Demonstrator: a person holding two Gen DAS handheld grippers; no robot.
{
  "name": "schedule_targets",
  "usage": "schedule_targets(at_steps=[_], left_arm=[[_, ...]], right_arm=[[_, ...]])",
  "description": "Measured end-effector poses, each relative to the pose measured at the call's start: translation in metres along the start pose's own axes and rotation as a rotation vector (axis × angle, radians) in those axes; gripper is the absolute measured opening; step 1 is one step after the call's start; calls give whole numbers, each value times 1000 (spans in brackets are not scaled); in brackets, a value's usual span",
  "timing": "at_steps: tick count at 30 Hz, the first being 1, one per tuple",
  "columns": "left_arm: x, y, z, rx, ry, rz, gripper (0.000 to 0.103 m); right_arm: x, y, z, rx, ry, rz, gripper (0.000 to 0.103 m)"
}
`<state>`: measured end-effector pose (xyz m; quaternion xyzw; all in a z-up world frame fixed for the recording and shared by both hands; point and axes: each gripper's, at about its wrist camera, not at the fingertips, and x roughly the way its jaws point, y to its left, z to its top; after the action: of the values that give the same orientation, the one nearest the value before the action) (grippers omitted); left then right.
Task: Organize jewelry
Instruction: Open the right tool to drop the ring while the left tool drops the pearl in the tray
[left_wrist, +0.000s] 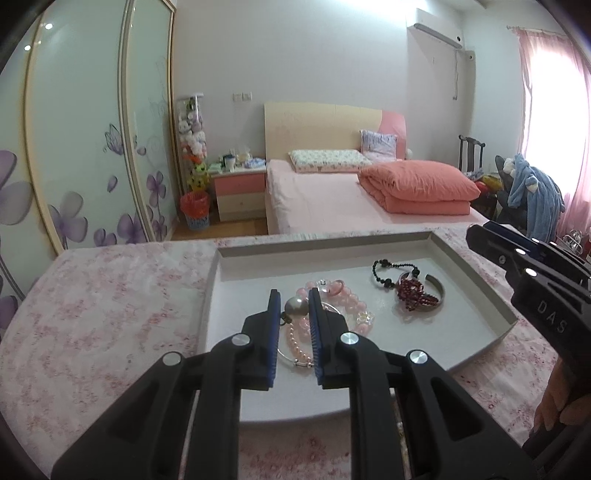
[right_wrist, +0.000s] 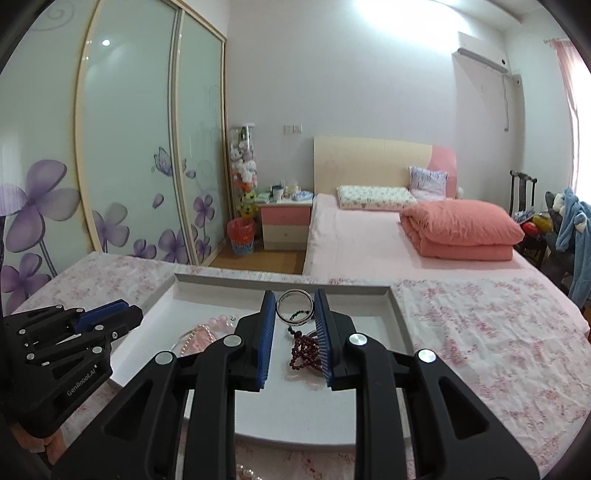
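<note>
Left gripper pinches a round silvery pearl pendant between its blue pads, held just above the tray. Right gripper clamps a silver ring-shaped band upright between its pads, hole facing the camera, shiny metal with a darker inner rim. Below both sits a shallow grey tray with a white floor, resting on a pink floral cloth. In the tray: pink bead bracelet with clear crystal beads, small pink pearl strand on a thin wire hoop, black bead strand, dark red bead cluster lying on an open silver cuff. Pieces are bunched mid-tray, some overlapping.
</note>
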<state>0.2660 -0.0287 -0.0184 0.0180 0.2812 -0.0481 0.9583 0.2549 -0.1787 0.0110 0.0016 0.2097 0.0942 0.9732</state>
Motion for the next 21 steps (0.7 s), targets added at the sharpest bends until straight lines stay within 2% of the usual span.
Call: schedule_targets(at_steps=[14,18,21], left_arm=[[49,-3,-3,-23,103,-37,16],[51,1,-2,-46,114,-49,21],[49,7,-1,-68,110,-53,24]], right_arm=[[46,-8,-8,32,130,6,23],[45,-13,-8,62,138,14,35],[42,-18,-8,75,134,13,35]])
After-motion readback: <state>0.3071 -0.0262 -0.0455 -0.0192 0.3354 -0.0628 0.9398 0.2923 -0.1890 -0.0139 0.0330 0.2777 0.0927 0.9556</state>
